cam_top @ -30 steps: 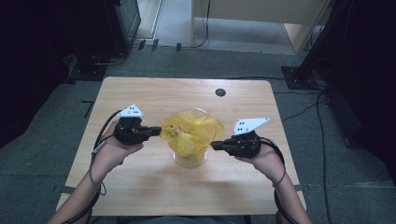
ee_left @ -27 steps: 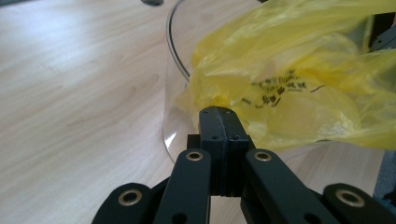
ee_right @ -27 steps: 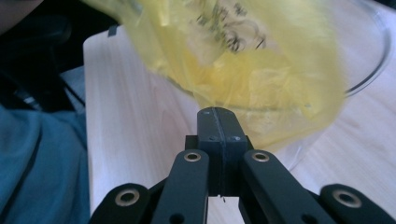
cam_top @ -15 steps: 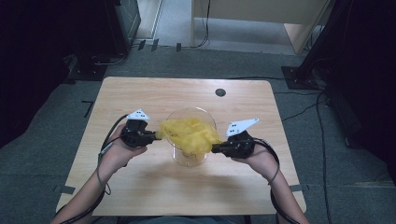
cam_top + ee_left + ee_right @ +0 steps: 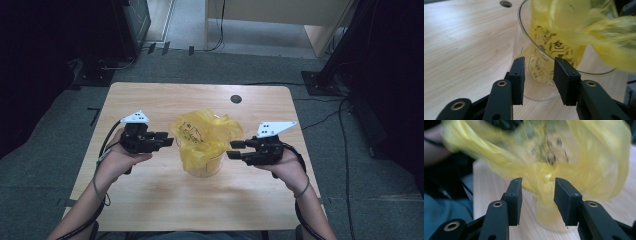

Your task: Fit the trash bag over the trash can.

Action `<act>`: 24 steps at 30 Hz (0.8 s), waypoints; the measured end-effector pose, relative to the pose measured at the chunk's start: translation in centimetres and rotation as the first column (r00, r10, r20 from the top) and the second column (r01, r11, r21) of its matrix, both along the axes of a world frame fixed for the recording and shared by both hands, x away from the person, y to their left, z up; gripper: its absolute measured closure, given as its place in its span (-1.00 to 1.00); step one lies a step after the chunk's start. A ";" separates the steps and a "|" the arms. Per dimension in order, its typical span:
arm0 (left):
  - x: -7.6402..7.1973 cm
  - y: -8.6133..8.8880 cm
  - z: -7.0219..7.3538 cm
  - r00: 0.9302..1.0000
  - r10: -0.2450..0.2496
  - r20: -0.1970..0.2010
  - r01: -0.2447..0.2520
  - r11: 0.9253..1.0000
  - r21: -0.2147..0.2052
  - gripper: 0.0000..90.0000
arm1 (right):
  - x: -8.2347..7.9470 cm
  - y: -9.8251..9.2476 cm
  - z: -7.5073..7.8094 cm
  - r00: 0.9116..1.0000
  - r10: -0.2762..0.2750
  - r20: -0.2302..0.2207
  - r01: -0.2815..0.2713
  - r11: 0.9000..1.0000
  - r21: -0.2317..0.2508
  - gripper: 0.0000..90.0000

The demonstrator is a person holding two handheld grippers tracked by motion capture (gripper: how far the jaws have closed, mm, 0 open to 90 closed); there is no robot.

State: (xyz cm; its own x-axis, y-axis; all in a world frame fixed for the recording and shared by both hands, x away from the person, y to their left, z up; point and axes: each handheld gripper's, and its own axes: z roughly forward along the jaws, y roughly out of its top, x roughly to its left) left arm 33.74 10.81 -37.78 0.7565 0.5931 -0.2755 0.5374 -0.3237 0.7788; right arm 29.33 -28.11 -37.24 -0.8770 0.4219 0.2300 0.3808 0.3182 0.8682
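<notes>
Your left hand-held gripper (image 5: 167,139) sits just left of the clear glass container (image 5: 204,165), which stands near the middle of the wooden desk (image 5: 150,200). A yellow plastic bag (image 5: 205,132) lines the container, and its loose top spills out over the rim on both sides. Your left jaws have just been opening; they stand apart now, released, with nothing pressed between the pads. In the left gripper view the 2 black pads frame the glass wall (image 5: 536,75) and the printed yellow film behind it, but they lie short of it, and the left hand-held gripper (image 5: 539,77) grips nothing.

Your right hand-held gripper (image 5: 235,149) is level with it on the other side, pointing inward at the bag, close to the film. Its jaws have likewise just been opening and are released. In the right gripper view a twisted fold of the bag (image 5: 544,175) hangs in line with the gap of the right hand-held gripper (image 5: 537,197), blurred, beyond the pads rather than clamped.

A small dark round grommet (image 5: 236,99) lies in the desk near its far edge, well apart from the container.
</notes>
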 end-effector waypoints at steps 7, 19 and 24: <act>0.2 1.2 2.8 0.994 -0.010 0.107 0.014 0.999 -0.030 0.18 | -0.1 0.0 2.1 0.998 -0.038 0.055 0.031 0.990 0.134 0.39; -0.2 -2.0 3.6 0.992 -0.026 0.126 0.026 1.000 -0.002 -0.08 | 1.0 5.5 3.0 0.991 0.078 0.108 -0.084 0.995 0.055 -0.07; 1.1 -2.6 1.4 0.997 0.060 0.047 -0.062 0.998 0.032 -0.04 | 2.0 7.2 1.0 0.992 0.110 0.059 -0.106 0.992 -0.063 0.67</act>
State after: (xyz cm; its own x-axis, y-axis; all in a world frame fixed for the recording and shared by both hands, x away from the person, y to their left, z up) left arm 34.88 8.25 -36.43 0.7300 0.6469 -0.2205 0.5207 -0.3176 0.7925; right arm 31.29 -20.90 -36.28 -0.9299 0.3354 0.1510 0.2873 0.4060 0.8675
